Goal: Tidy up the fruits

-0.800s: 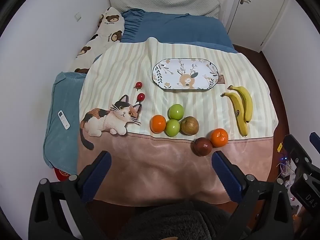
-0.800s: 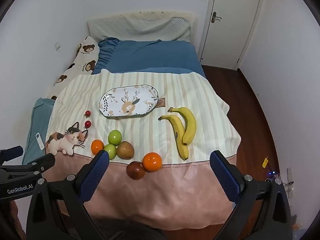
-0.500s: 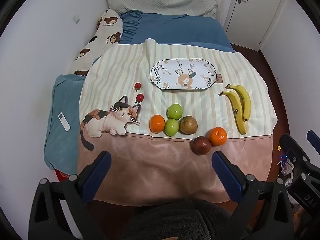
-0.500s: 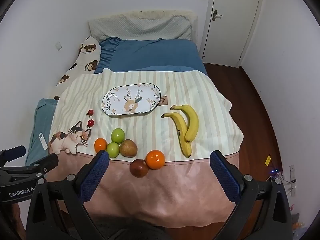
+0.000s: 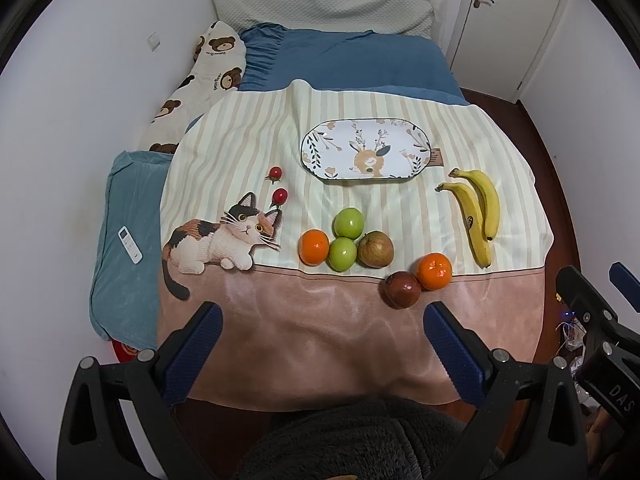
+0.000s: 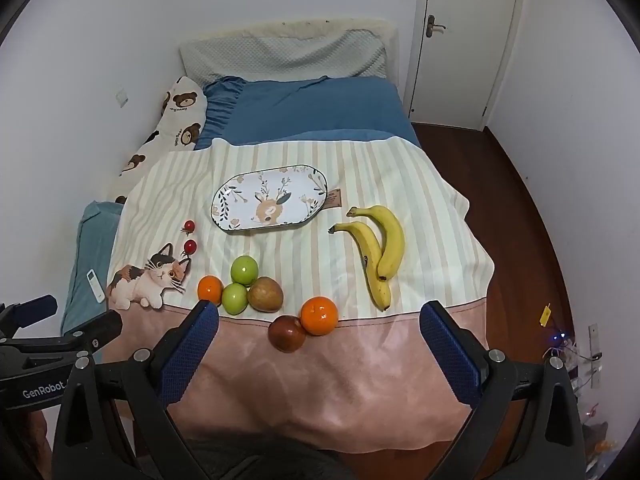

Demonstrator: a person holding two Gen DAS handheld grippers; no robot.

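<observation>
Fruit lies on a striped cat blanket [image 5: 248, 144] on a bed. Two green apples [image 5: 349, 223], an orange [image 5: 314, 247] and a brownish pear [image 5: 375, 249] sit clustered. A dark red apple [image 5: 403, 289] touches a second orange [image 5: 434, 271]. Two bananas [image 5: 476, 210] lie at the right. Two small red cherries [image 5: 279, 196] lie by the printed cat. An empty oval deer plate [image 5: 366, 155] sits behind the fruit. My left gripper [image 5: 320, 320] is open and empty, above the blanket's near edge. My right gripper [image 6: 318, 318] is open and empty, near the dark apple [image 6: 286, 333].
A white remote [image 5: 130, 244] lies on a teal cushion at the left. A bear-print pillow [image 5: 200, 80] and a blue duvet [image 5: 344, 60] lie behind. A door [image 6: 460, 40] and wood floor [image 6: 520, 220] are at the right. Walls close in at left.
Both grippers have drifted slightly; the scene shifts a little in each view. No fruit has moved. Both grippers stay open.
</observation>
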